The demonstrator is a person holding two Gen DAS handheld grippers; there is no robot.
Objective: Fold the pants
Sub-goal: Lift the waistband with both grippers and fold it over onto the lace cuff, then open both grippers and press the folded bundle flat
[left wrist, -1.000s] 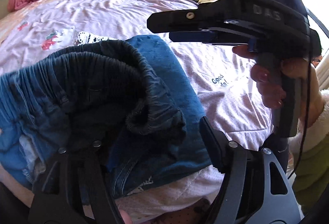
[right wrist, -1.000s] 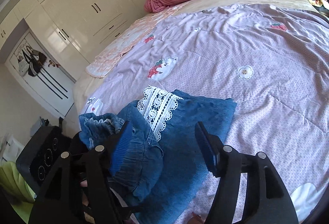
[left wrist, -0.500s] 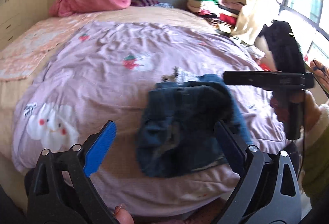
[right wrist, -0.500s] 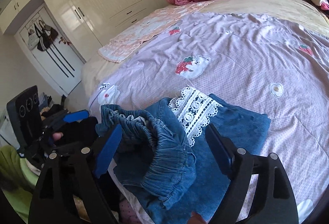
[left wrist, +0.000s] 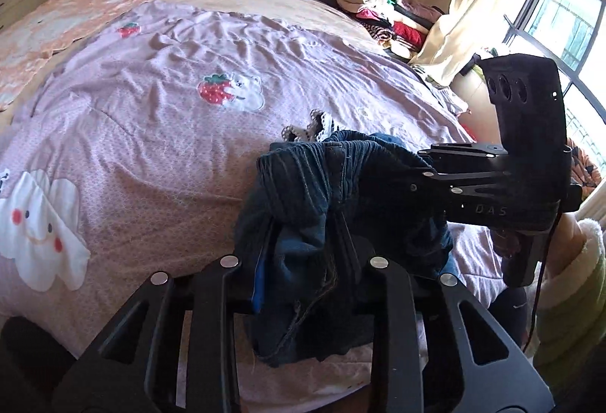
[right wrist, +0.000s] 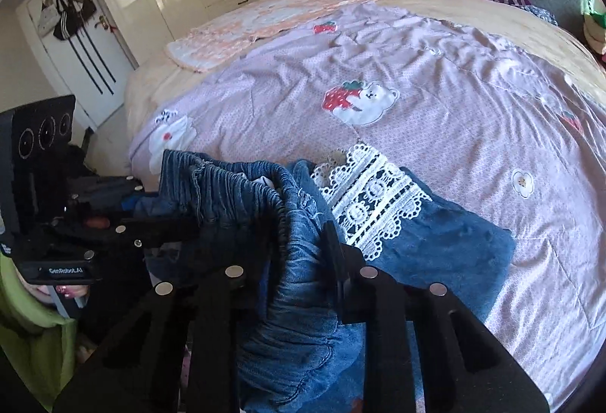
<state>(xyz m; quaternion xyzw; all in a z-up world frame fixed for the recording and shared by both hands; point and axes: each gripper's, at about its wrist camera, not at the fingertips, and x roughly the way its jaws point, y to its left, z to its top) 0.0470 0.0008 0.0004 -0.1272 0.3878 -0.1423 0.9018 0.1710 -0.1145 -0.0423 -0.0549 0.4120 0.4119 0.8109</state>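
Left wrist view: the left gripper [left wrist: 303,273] is closing its jaws on a bunched handful of the pants [left wrist: 303,193], with dark denim packed between the fingers [left wrist: 350,257]. The pants sit in a heap at the near edge of the bed [left wrist: 151,148], and a strip of white lace [left wrist: 316,127] pokes out behind the heap. The right gripper [left wrist: 378,182] reaches in from the right and disappears into the same bundle.

Right wrist view: the right gripper's jaws are closing too, and the gathered elastic waistband [right wrist: 242,186] is wedged between them, so each hand has a hold on the waist end. One leg lies flat on the pink quilt [right wrist: 416,72], lace trim on top. The left gripper enters from the left edge and bites the far side of the waistband.

Progress, as I judge it: the pants are only gathered and gripped (nothing resembles a tidy fold yet). Spreading them flat and laying the halves together is likely all still ahead.
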